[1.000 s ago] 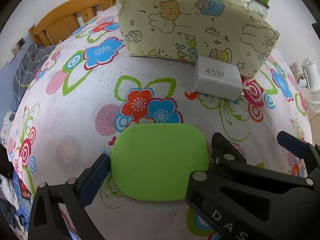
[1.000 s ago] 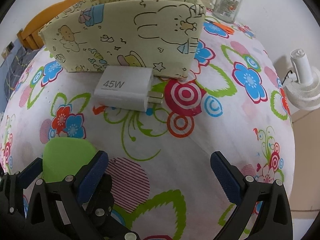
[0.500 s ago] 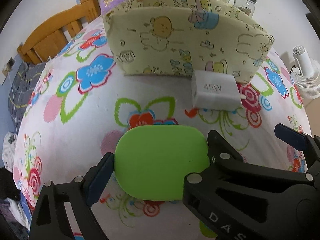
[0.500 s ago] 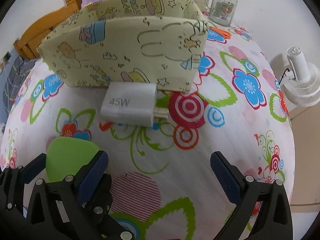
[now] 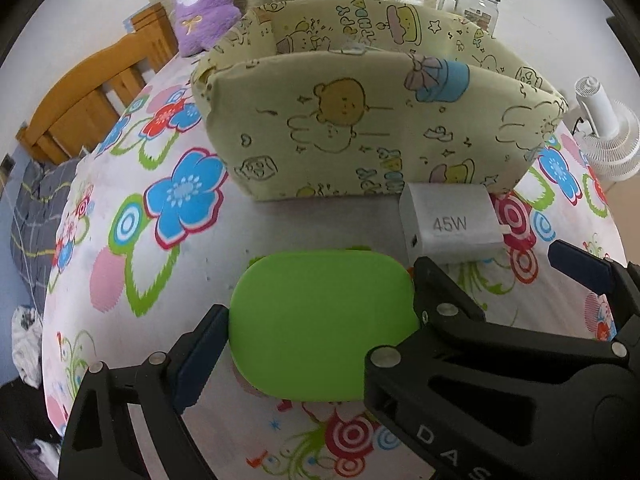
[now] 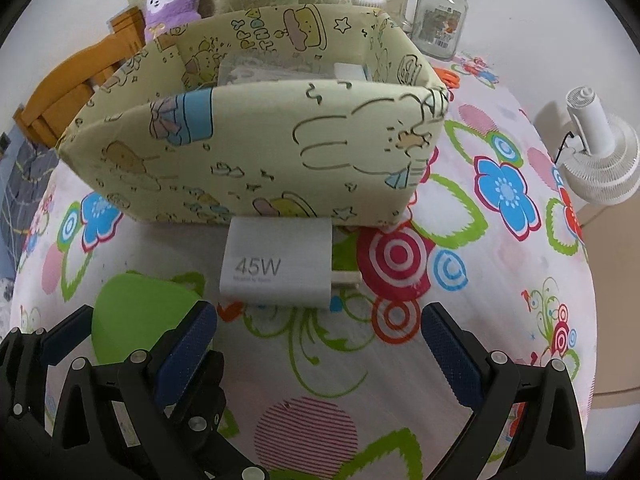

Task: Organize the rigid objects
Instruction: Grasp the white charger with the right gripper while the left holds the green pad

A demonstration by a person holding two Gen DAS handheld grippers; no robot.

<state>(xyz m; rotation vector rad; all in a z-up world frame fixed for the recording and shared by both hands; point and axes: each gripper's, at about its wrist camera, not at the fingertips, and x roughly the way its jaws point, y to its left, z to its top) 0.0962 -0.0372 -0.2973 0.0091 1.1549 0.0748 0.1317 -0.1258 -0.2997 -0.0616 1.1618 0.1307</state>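
Left gripper [image 5: 320, 324] clamped on a flat green case [image 5: 322, 326], raised above the floral tablecloth [image 5: 132, 208], in front of a cartoon-print fabric bin [image 5: 360, 128]. Right gripper [image 6: 320, 344] spread apart, holding nothing, facing a white 45W charger [image 6: 276, 266] lying against the bin's front wall.

Soft even indoor light, sharp focus (strong fisheye edge curvature)
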